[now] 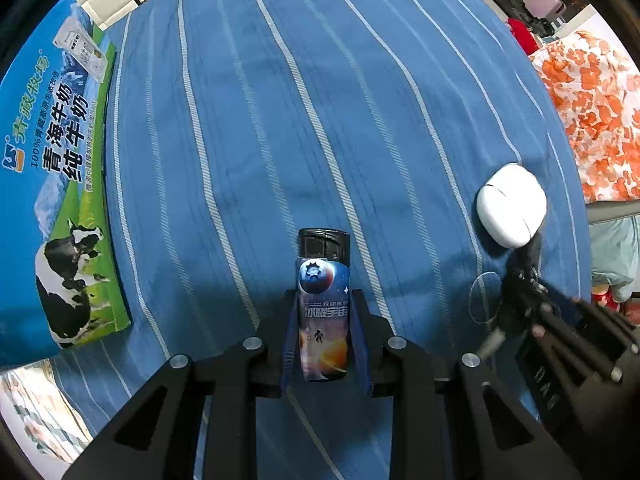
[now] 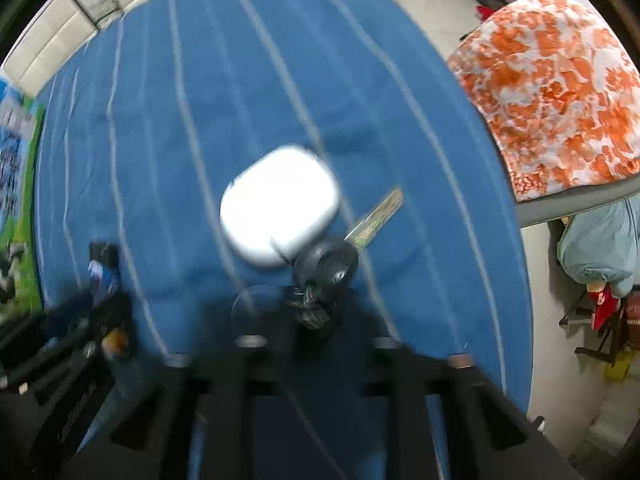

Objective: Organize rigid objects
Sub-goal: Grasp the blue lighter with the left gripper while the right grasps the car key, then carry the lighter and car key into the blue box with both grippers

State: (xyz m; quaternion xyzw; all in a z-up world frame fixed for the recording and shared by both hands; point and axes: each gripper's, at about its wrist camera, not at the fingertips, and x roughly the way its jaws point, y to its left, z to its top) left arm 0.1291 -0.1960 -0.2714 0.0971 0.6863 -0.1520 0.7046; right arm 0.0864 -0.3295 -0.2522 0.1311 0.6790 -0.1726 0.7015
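A lighter (image 1: 324, 320) with a dark space print and a black cap lies lengthwise between the blue pads of my left gripper (image 1: 325, 296), which is shut on its sides just above the blue striped cloth (image 1: 280, 140). A white rounded earbud case (image 1: 511, 205) rests on the cloth to the right. The right wrist view is blurred. There, my right gripper (image 2: 316, 310) is closed at the black head of a key (image 2: 326, 264), whose metal blade (image 2: 378, 214) points up and right. The white case (image 2: 280, 208) touches the key head. A clear round tag (image 2: 256, 308) hangs beside it.
A blue and green milk carton box (image 1: 52, 184) lies along the cloth's left edge. An orange and white patterned fabric (image 2: 560, 92) covers something beyond the right edge. Floor clutter and a light blue bundle (image 2: 600, 240) sit further right. White tufted upholstery (image 1: 108, 0) lies at the far end.
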